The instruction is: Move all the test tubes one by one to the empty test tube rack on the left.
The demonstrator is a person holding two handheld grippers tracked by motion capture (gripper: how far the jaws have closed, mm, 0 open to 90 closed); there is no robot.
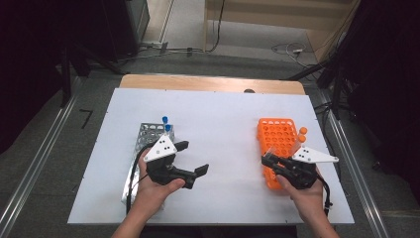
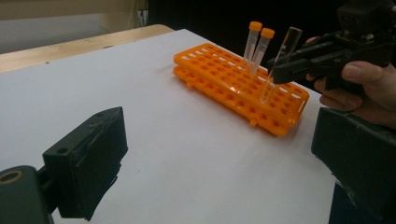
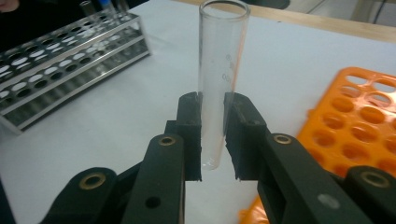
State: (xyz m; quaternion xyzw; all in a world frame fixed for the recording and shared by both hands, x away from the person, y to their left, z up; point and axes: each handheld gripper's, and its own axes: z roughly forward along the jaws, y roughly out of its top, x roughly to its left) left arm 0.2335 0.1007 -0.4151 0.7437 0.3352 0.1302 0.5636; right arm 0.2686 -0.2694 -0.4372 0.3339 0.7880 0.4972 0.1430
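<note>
On my left, the left tongs [image 1: 193,157] gape released beside the metal rack [image 1: 148,134]. On the right, my right tongs [image 3: 213,135] clench a clear glass tube [image 3: 219,70] just above the orange rack [image 1: 277,136] on the tabletop [image 1: 218,124].

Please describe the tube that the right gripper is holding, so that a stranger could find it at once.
Look at the orange rack on the white table. Just above its near end, the right gripper pinches a clear glass tube. Unlike the two orange-capped tubes standing in the rack, it has no cap.
</note>
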